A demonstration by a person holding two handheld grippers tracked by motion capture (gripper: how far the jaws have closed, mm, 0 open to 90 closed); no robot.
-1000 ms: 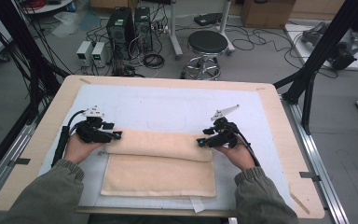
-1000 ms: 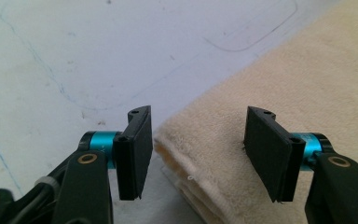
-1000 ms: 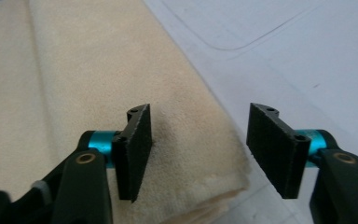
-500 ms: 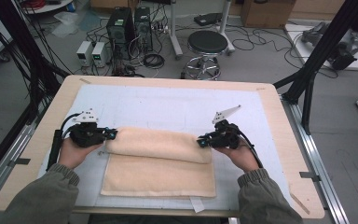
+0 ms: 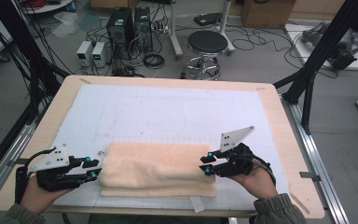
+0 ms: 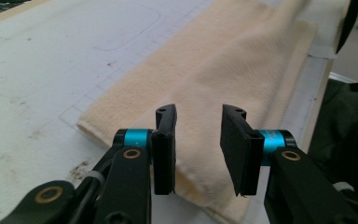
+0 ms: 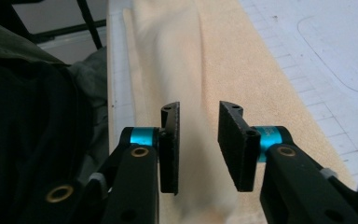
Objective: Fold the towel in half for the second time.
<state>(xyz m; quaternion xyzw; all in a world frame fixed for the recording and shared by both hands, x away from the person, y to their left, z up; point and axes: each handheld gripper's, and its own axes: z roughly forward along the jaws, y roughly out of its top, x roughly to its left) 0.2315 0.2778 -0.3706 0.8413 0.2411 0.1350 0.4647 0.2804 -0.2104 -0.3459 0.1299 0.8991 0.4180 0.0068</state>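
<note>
Cream terry towel (image 5: 156,170), folded into a long band, lies across the near part of the white mat (image 5: 168,112) on the wooden table (image 5: 284,140), its long edge running from the person's left to right. At its left end the left gripper (image 5: 92,169) sits just beside the cloth; in the left gripper view (image 6: 198,149) the jaws stand apart with bare air between the pads and the towel (image 6: 242,70) stretching away beyond them — released, nothing held. At the right end the right gripper (image 5: 207,164) hangs just off the fold; seen from the right gripper view (image 7: 199,147), its jaws are likewise parted, the towel (image 7: 223,60) below and ahead, partly blurred. Both pairs of jaws have just been opening, with nothing pinched between them. A black stool (image 5: 207,43) stands on the floor beyond the table's far edge.
</note>
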